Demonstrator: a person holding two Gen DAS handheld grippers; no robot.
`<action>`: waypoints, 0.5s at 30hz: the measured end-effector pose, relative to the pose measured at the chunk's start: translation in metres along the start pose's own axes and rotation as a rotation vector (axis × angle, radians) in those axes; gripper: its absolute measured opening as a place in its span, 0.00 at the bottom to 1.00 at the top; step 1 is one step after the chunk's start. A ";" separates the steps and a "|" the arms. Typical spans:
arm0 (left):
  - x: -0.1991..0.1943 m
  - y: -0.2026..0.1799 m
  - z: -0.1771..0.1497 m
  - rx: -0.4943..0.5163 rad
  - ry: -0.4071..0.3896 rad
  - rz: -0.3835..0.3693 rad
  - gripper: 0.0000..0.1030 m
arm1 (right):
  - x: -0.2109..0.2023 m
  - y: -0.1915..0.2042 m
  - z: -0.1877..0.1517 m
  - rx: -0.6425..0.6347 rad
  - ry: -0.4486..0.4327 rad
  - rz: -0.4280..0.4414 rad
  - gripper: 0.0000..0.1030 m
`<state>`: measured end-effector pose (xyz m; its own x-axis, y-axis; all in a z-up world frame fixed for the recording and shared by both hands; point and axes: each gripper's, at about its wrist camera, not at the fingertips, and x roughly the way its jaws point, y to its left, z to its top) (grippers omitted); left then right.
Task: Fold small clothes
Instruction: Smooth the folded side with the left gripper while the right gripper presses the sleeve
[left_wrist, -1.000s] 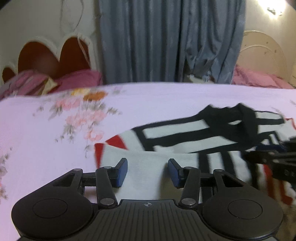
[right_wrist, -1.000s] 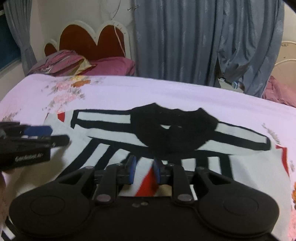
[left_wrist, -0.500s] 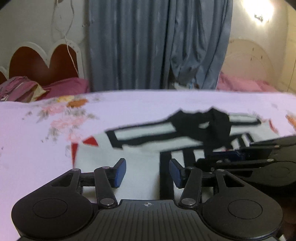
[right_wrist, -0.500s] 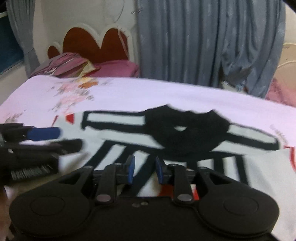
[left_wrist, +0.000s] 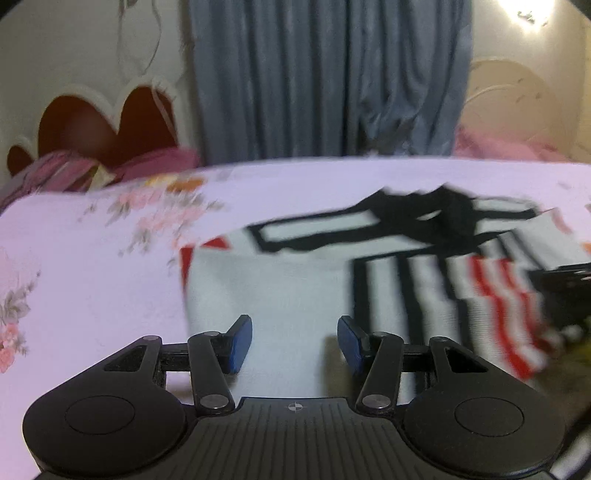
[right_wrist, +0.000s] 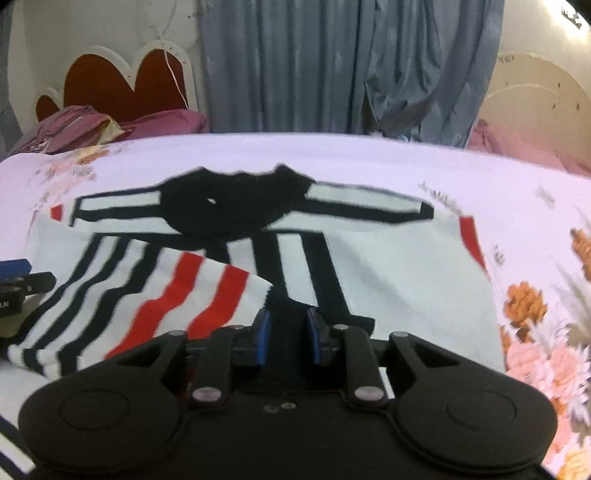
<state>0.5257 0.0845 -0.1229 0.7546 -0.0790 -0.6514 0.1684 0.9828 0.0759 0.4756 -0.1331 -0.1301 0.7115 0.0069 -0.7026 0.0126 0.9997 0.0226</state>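
Observation:
A white shirt (right_wrist: 388, 273) with black stripes, a black collar (right_wrist: 229, 203) and red cuffs lies spread on the bed. My right gripper (right_wrist: 288, 338) is at its near edge, narrow jaws shut on the hem. A red-and-black striped flap (right_wrist: 177, 295) is lifted and drawn over the body to the left. In the left wrist view my left gripper (left_wrist: 294, 341) hovers open over the shirt's plain white part (left_wrist: 288, 280), nothing between its pads. The lifted flap (left_wrist: 498, 314) and the right gripper's dark body (left_wrist: 565, 280) show at that view's right edge.
The shirt rests on a pale pink floral bedsheet (left_wrist: 92, 277). Behind it are a red heart-shaped headboard (right_wrist: 122, 85), magenta pillows (right_wrist: 162, 122) and grey-blue curtains (left_wrist: 325, 74). A second cream headboard (right_wrist: 535, 103) stands at the right.
The right gripper has raised the striped hem off the bed and carried it leftward over the shirt. The left gripper has shifted sideways across the shirt, its jaws standing as wide as before.

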 end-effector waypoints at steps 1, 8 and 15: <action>-0.007 -0.007 -0.002 0.005 -0.006 -0.015 0.50 | -0.005 0.002 -0.002 -0.003 -0.005 0.013 0.24; -0.008 -0.037 -0.032 0.016 0.036 -0.027 0.50 | -0.007 0.022 -0.030 -0.109 0.025 0.012 0.22; -0.015 -0.021 -0.043 -0.013 0.040 -0.013 0.50 | -0.014 -0.016 -0.035 -0.026 0.044 -0.043 0.18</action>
<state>0.4835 0.0720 -0.1469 0.7268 -0.0853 -0.6816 0.1695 0.9839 0.0576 0.4409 -0.1481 -0.1453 0.6791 -0.0354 -0.7332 0.0238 0.9994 -0.0263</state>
